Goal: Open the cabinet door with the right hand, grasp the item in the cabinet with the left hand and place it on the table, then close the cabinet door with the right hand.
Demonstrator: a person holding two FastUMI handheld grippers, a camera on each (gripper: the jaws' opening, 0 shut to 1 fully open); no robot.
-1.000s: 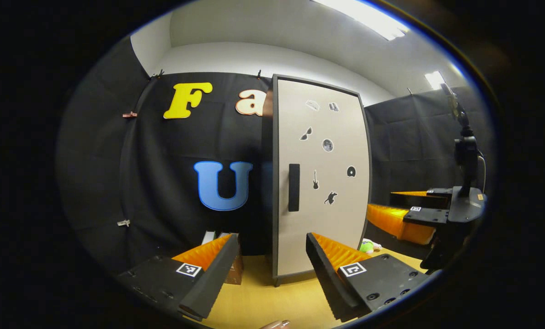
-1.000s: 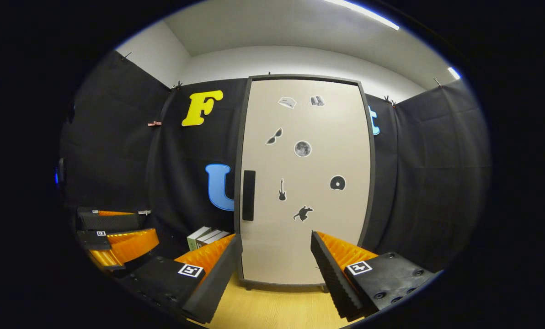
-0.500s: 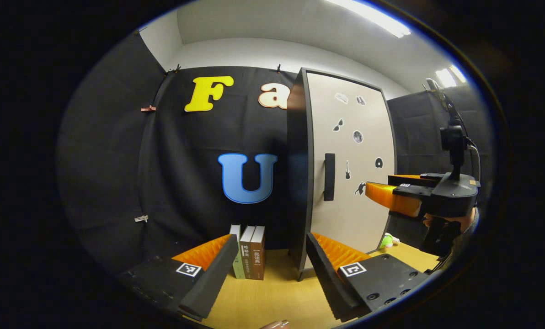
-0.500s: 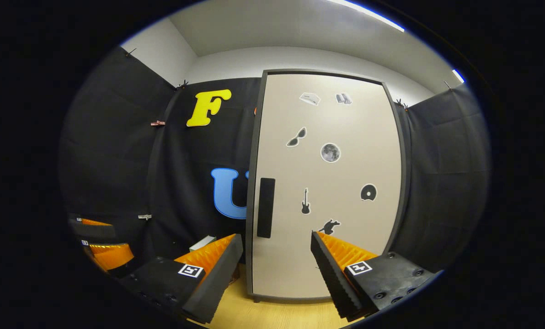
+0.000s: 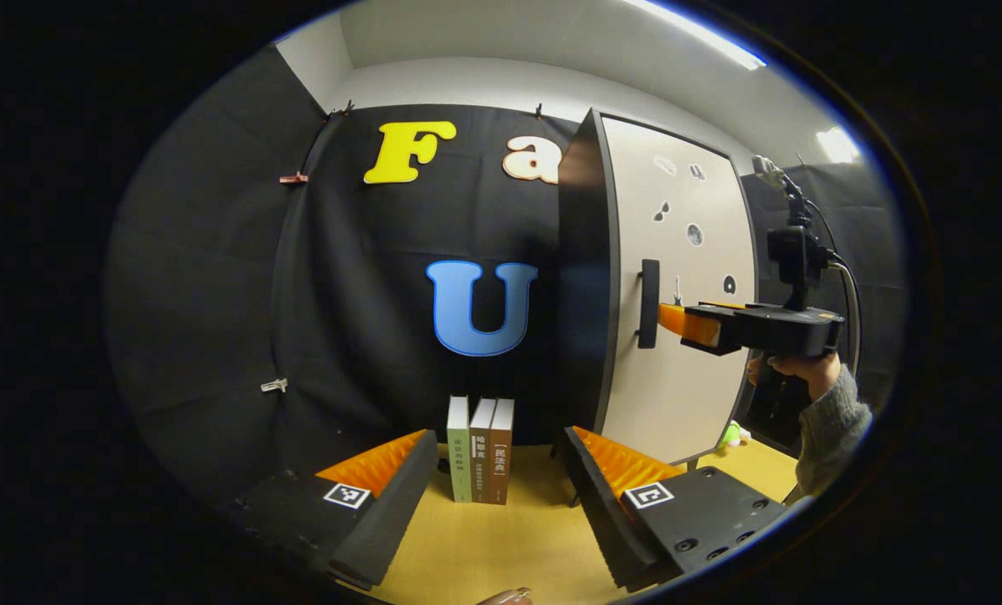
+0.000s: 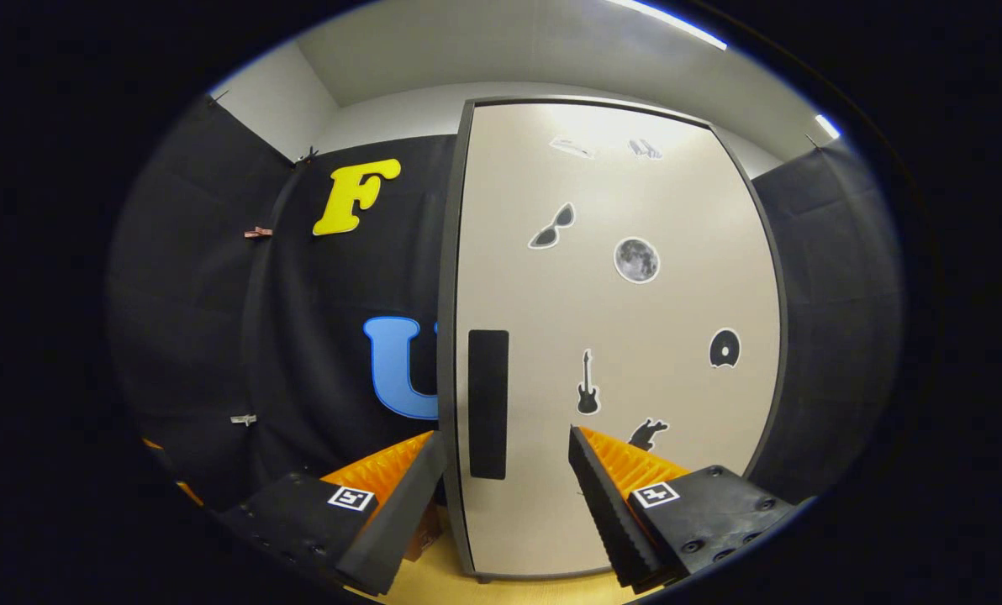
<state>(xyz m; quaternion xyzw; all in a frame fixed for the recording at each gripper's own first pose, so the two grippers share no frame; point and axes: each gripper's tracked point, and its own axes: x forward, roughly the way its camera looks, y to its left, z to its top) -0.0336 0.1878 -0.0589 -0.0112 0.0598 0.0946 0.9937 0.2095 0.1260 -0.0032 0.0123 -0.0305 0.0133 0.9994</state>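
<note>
While cabinet door (image 6: 619,336) stays shut, 3 books (image 5: 479,449) stand, spine lettering unreadable.

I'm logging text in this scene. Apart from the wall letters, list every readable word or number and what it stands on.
"民法典": running down the spine of the brown book.
Green book and middle book: spine print too small to read.
Stickers on the cabinet door: pictures, no words.
</note>
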